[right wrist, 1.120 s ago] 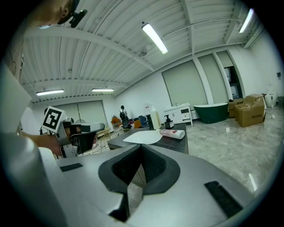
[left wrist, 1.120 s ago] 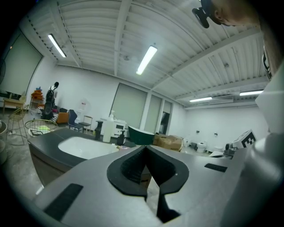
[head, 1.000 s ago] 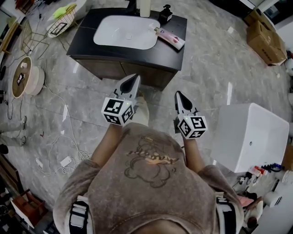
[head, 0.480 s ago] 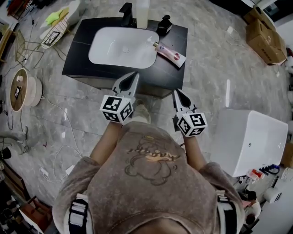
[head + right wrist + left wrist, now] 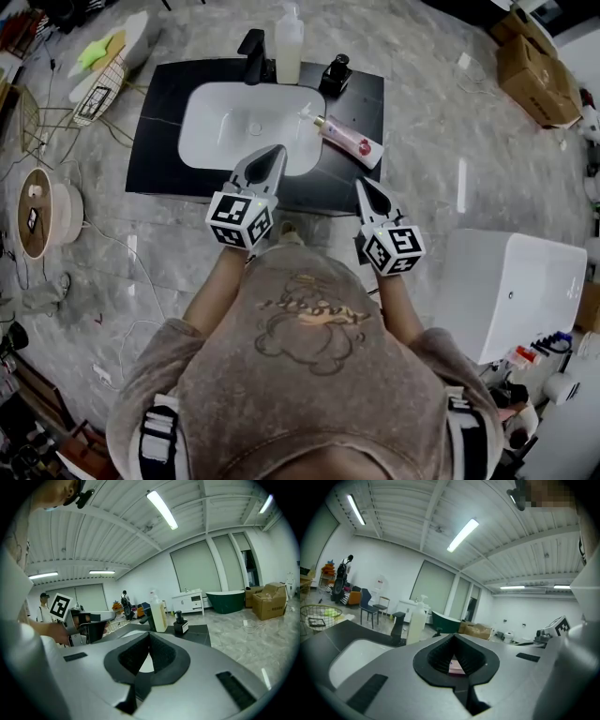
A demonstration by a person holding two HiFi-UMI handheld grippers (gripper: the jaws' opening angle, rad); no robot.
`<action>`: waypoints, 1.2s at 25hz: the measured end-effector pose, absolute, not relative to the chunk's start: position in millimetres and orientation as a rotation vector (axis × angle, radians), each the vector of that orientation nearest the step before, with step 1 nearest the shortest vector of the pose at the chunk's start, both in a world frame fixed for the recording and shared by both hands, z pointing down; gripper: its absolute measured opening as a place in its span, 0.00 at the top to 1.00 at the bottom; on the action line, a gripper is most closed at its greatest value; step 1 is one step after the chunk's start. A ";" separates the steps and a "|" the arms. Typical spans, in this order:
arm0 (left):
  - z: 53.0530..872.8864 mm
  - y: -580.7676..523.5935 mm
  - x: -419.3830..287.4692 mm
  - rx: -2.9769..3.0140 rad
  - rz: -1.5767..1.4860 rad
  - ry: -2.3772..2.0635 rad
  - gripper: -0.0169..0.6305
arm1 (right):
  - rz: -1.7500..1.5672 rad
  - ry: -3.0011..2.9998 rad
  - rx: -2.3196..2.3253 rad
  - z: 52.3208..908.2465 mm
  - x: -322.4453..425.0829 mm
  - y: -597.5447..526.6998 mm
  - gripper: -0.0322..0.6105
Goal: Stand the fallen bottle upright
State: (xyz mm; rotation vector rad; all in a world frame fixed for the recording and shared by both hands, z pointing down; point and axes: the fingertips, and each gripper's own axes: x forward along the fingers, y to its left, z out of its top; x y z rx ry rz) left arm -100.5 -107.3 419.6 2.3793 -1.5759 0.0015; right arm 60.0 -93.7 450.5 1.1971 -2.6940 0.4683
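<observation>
Jaws on left gripper (image 5: 270,157) and right gripper (image 5: 367,187) both closed tight, nothing gripped. I see both hovering at the near edge of the surface (image 5: 155,141). Fallen bottle (image 5: 352,141) lies on its side right of the basin (image 5: 225,122), toward the surface's right edge. Pump bottle (image 5: 289,42) stands upright at the far edge.

Right claw (image 5: 149,635) (tips together); pump bottle (image 5: 158,613) upright, dark counter (image 5: 200,631)

I can read no words or numbers anywhere. My left cube (image 5: 240,221) and right cube (image 5: 394,250) carry only black-and-white square patterns, and the print on the pink bottle (image 5: 352,141) is too small to read.
</observation>
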 end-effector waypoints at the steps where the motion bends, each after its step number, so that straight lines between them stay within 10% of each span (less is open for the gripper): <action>1: 419.3 -114.2 -102.5 2.385 0.003 -1.564 0.95 | 0.468 -2.693 1.203 448.9 56.7 -100.8 0.95; 30: 426.2 -187.2 -106.5 2.324 -0.028 -1.600 0.95 | 0.418 -2.725 1.070 442.6 39.3 -209.0 0.86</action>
